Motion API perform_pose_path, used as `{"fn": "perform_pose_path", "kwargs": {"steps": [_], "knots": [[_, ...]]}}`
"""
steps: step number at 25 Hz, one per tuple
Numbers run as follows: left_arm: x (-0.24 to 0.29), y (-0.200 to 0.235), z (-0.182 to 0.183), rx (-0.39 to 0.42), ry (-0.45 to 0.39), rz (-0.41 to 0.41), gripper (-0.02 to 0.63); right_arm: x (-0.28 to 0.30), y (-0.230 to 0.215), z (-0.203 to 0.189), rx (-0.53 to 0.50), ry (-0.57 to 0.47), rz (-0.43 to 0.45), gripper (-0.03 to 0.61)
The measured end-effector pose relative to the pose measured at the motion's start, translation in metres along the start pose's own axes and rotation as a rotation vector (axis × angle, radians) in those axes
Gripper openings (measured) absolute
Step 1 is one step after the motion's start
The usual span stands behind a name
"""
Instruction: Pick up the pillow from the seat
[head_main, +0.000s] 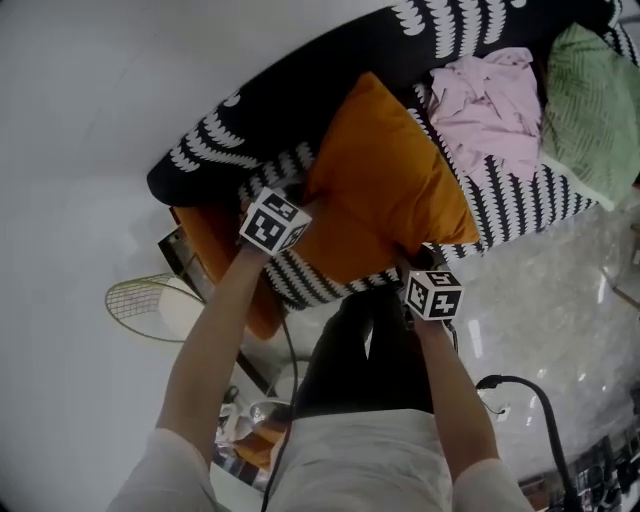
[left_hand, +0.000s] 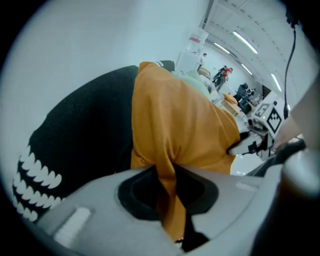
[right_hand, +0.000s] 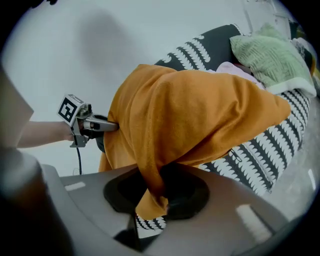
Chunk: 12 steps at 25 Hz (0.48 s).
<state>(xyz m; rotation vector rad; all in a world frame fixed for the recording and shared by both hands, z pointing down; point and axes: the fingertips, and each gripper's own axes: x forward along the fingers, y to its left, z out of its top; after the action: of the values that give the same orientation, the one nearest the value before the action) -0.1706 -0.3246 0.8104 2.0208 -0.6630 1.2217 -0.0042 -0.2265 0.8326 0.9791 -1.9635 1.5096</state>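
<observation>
The orange pillow (head_main: 385, 185) hangs just above the black-and-white patterned seat (head_main: 520, 195), held by its near edge at two corners. My left gripper (head_main: 290, 225) is shut on the pillow's left corner; the orange cloth (left_hand: 167, 195) is pinched between its jaws. At the right corner my right gripper (head_main: 418, 262) is shut on a bunched fold of the same pillow (right_hand: 150, 185). In the right gripper view the left gripper (right_hand: 107, 126) shows at the pillow's far side. The pillow (left_hand: 180, 125) fills the middle of the left gripper view.
A pink cloth (head_main: 490, 100) and a green cushion (head_main: 590, 110) lie on the seat to the right. A second orange cushion (head_main: 225, 260) leans at the seat's left end. A wire stand (head_main: 150, 300) and a black cable (head_main: 540, 410) are on the pale floor.
</observation>
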Motion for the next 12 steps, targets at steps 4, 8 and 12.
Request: {"fn": "perform_pose_path", "kwargs": {"steps": [4,8,12], "knots": [[-0.040,-0.012,0.009,-0.043,-0.064,0.032,0.058,-0.028,0.021,0.019,-0.054,-0.012,0.013,0.092],[-0.082,-0.023,0.014,-0.083,-0.133,0.065,0.060,-0.056,0.049,0.034,-0.126,-0.020,0.034,0.092],[-0.130,-0.043,0.007,-0.117,-0.192,0.093,0.060,-0.089,0.082,0.041,-0.203,-0.020,0.039,0.092]]}}
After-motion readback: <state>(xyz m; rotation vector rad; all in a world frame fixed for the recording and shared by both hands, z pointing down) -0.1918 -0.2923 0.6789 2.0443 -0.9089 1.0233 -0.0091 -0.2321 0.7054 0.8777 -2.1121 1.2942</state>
